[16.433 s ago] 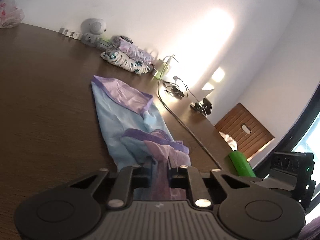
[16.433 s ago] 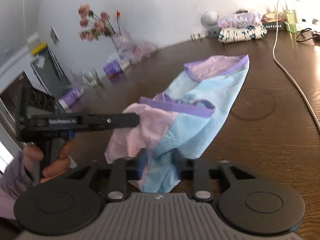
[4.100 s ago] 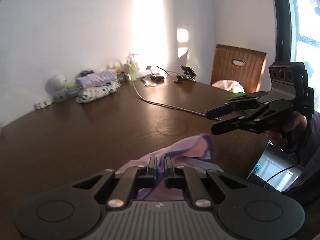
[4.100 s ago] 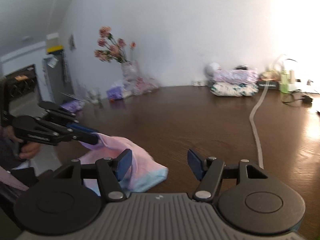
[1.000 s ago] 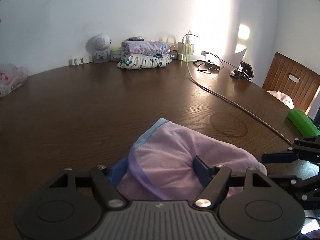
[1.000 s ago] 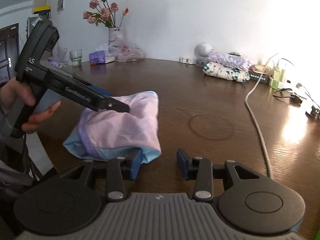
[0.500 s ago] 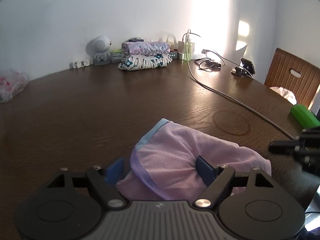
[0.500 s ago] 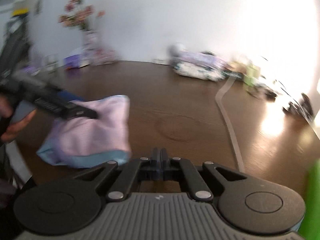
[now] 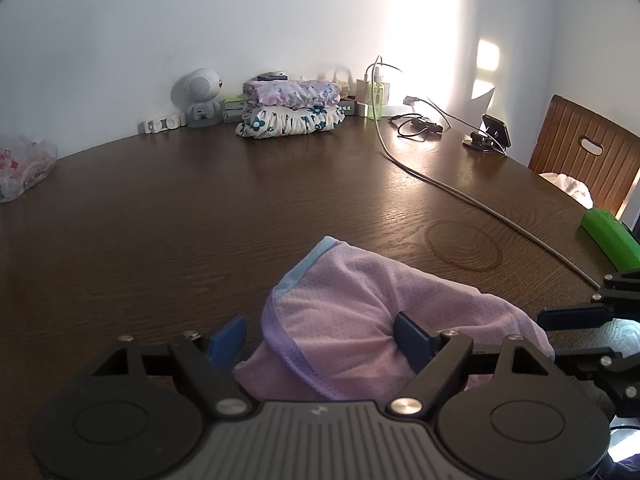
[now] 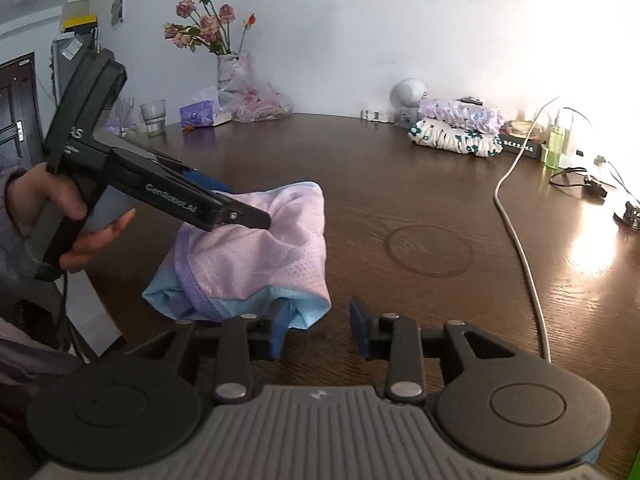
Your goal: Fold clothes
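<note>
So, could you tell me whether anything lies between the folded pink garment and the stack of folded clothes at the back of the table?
Nothing visible does. Between the pink garment and the stack of folded clothes there is only bare table. The white cable runs off to the right of that line.

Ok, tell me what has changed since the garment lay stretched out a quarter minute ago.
The pink and blue garment is now a compact folded bundle near the table edge instead of stretched out. Both tongs have let go: the left tongs are open astride it, the right tongs open beside its corner. The stack of folded clothes and the white cable stayed put.
</note>
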`<state>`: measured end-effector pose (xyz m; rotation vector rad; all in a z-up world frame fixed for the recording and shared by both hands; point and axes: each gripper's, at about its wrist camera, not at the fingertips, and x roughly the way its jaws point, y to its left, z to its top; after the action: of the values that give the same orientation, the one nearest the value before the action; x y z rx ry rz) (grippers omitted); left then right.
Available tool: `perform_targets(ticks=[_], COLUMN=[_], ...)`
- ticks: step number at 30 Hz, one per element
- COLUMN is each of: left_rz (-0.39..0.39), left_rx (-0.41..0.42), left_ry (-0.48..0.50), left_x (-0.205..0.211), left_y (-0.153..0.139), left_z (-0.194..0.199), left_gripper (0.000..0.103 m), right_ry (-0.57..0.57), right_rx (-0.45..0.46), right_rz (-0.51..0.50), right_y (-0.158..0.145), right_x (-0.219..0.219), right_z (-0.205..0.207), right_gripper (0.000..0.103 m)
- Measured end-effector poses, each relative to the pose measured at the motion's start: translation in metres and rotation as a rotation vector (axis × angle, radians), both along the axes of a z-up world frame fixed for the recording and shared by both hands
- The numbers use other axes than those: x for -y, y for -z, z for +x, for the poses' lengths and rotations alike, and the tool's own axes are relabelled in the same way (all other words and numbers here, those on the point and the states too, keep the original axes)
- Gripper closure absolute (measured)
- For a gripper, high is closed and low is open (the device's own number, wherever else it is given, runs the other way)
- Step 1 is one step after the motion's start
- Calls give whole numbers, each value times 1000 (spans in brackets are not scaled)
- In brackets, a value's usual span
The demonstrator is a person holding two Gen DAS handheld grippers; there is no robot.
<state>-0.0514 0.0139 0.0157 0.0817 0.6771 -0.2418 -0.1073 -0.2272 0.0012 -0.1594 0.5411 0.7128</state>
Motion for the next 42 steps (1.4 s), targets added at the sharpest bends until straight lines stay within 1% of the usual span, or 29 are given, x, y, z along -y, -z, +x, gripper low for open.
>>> perform_targets(ticks=[5,6,8,10,13,15,18,21,23,24,26,27,28,29,31,35,38,40,42], left_rz=[-2,-3,-2,5,14,23,34,33,22,21,18,17,16,15,15,9,6,8,9], left_rx=[1,0,0,3,11,18,25,25,19,19,18,18,18,16,13,9,7,9,10], left_ry=[-3,-3,-1,2,5,6,5,2,-1,-2,-3,-4,-4,-4,-1,2,6,6,4], left_x=[0,0,0,0,1,3,4,4,3,3,2,2,2,1,1,2,3,3,5], left_y=[1,1,1,0,1,2,2,1,1,1,1,1,1,1,1,1,1,1,1], left_z=[0,0,0,0,-1,-2,-3,-2,-1,-1,-1,-1,-1,-1,0,1,0,0,-1], left_gripper=[21,21,21,21,21,21,21,21,21,21,21,21,21,21,20,20,20,20,20], right_ry=[-4,-1,15,22,32,64,113,103,65,37,15,4,5,5,29,100,107,132,172], right_rx=[2,7,7,8,31,38,49,36,37,34,49,49,38,27,2,-14,-56,-60,-67], right_rz=[-5,-8,5,14,-2,-17,-34,4,37,35,-5,-21,-10,1,30,80,107,99,116], right_y=[2,3,3,2,1,1,0,-5,-8,-8,-3,1,3,5,4,0,2,2,2], right_x=[-7,-9,-7,-4,2,7,17,24,22,17,6,1,0,-1,3,22,30,31,37], right_z=[-1,1,3,4,1,0,1,1,-2,-2,-2,0,2,4,7,6,6,6,9], right_gripper=[69,75,98,99,99,103,103,102,96,88,79,81,90,102,102,103,103,103,103])
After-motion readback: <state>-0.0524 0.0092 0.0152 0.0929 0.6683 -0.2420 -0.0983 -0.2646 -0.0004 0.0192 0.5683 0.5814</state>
